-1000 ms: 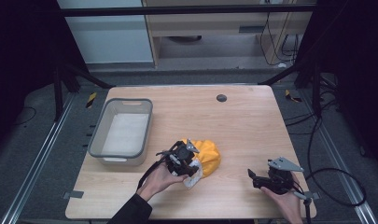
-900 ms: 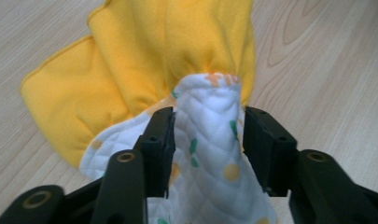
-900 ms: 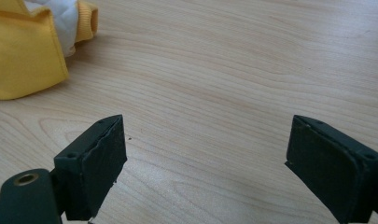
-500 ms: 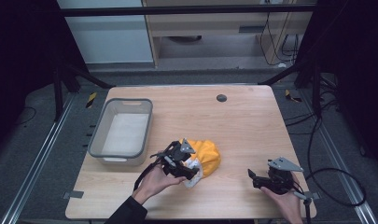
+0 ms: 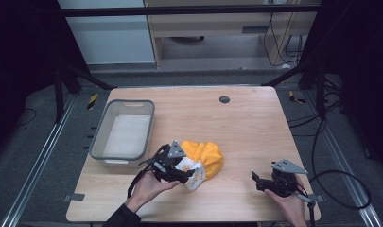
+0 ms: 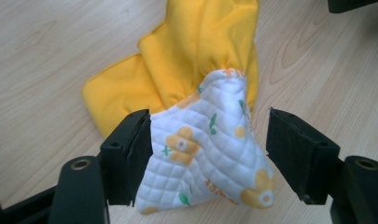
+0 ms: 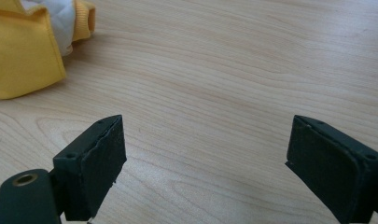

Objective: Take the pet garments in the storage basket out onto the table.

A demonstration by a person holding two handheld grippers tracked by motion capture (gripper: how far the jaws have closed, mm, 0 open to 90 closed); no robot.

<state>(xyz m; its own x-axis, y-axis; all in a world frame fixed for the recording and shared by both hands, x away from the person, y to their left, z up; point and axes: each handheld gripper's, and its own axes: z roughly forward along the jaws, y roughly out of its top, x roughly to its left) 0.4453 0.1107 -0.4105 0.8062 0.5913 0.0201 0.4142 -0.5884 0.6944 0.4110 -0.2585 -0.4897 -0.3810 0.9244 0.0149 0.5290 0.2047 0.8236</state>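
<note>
Low and just left of centre in the high view: a yellow garment (image 5: 209,157), bunched on the desk (image 5: 246,127), with a quilted white flowered corner (image 6: 205,149) turned toward the bottom edge. Probably pulled up into that peak by a pinch, hence standing rather than lying flat.

Around that corner, the left gripper (image 5: 187,174): jaws just been opening, now wide, with the quilted fabric between them. In the left gripper view, touching the pad at the left of the frame, clear of the pad at the right. No squeeze on the cloth, so let go rather than held.

Lower right of the high view, well apart from the garment: the right gripper (image 5: 256,179), jaws spread, nothing between them but bare wood. Seemingly parked, pointing toward the cloth, ready to take another edge.

Left of the garment, near but not touching: a grey bin (image 5: 98,142), white inside, likely where the cloth belongs. Upper centre of the desk: a small dark round hole (image 5: 224,99), out of the way. Nothing between garment and bin except the bin's own near wall, to be lifted over.
</note>
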